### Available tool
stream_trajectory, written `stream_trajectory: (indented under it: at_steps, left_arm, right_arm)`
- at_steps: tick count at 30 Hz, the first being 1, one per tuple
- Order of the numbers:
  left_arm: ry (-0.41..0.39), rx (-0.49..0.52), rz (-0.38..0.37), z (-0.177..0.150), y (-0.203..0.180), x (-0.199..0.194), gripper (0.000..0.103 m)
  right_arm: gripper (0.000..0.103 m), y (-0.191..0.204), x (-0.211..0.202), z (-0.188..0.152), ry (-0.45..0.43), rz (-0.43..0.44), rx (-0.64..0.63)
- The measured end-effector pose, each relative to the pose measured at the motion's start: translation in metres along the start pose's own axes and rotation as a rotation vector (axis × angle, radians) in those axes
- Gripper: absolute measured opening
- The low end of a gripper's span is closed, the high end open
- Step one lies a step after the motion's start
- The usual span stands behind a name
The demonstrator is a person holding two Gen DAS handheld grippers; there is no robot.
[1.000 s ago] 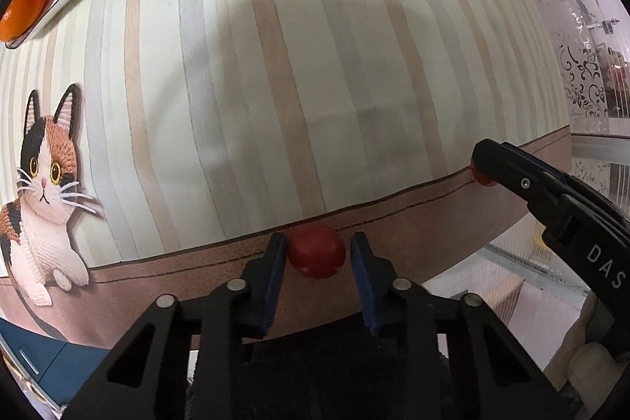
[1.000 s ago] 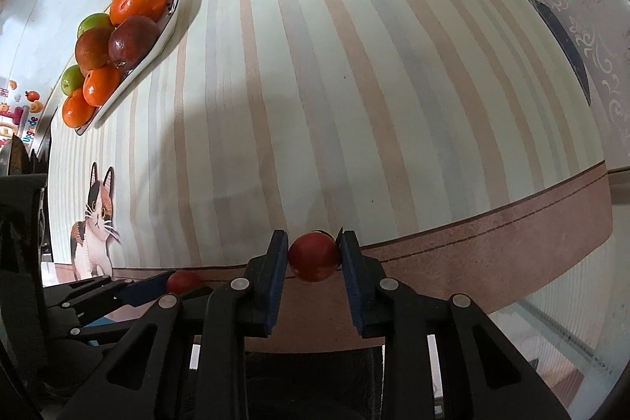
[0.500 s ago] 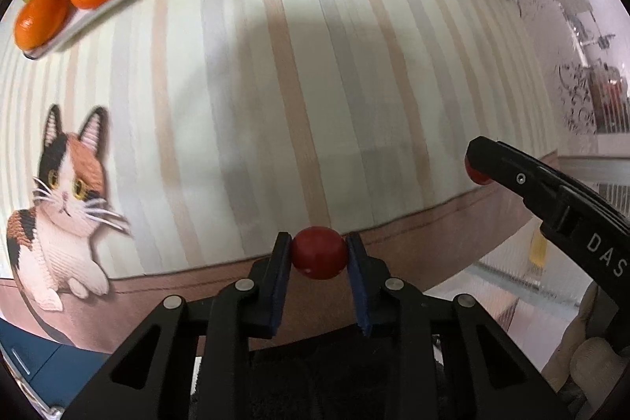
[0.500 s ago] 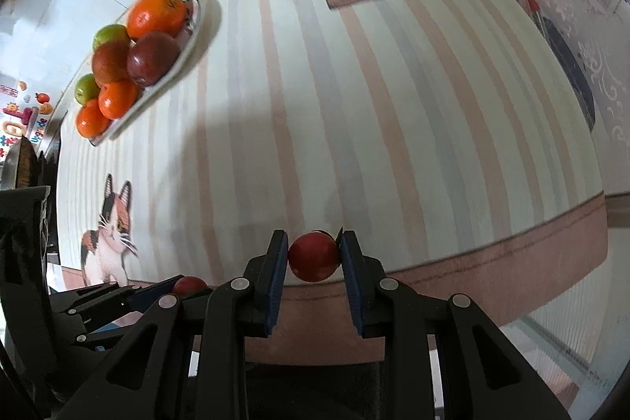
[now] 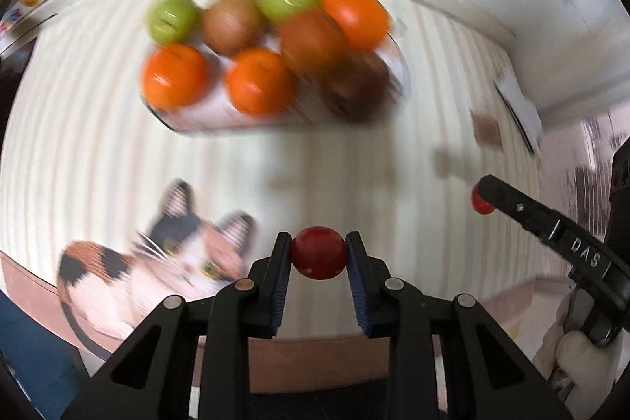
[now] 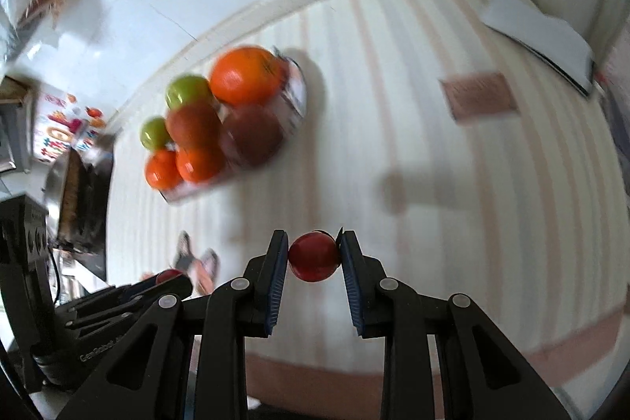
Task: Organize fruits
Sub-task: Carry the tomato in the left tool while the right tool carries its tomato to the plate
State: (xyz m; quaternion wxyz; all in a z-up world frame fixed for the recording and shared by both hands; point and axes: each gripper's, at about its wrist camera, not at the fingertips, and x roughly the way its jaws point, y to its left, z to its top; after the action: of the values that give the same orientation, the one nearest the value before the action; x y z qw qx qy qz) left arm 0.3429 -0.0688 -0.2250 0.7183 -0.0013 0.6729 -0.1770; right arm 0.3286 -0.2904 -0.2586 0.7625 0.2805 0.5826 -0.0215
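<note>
Striped tablecloth point(image 5: 98, 152) and fruit plate point(image 5: 204, 123) blur; each tool point(image 5: 319, 254) point(image 6: 314, 256) clamps a small red fruit point(image 5: 319, 253) point(image 6: 314, 257).

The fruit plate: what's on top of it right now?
On the plate: three oranges, two green fruits and three brownish ones, all blurred. Anything beneath the pile is hidden.

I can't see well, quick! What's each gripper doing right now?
Left gripper: closed on a small red fruit.
Right gripper: closed on another small red fruit.
</note>
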Motion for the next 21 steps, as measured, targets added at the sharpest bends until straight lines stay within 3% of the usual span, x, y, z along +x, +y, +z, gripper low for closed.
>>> stream_trajectory:
  at_steps: [7,15,21]
  left_arm:
    - [0.0,-0.1,0.03,0.048,0.045,0.01,0.025]
    - [0.094,-0.23,-0.146,0.074,0.061,0.045,0.025]
    - [0.079,-0.214,-0.164,0.076,0.044,0.055,0.025]
  right_arm:
    - [0.03,0.011,0.041,0.065,0.029,0.056,0.017]
    - [0.03,0.009,0.084,0.102,0.098,0.098,0.058]
    - [0.03,0.007,0.101,0.11,0.123,0.107,0.065]
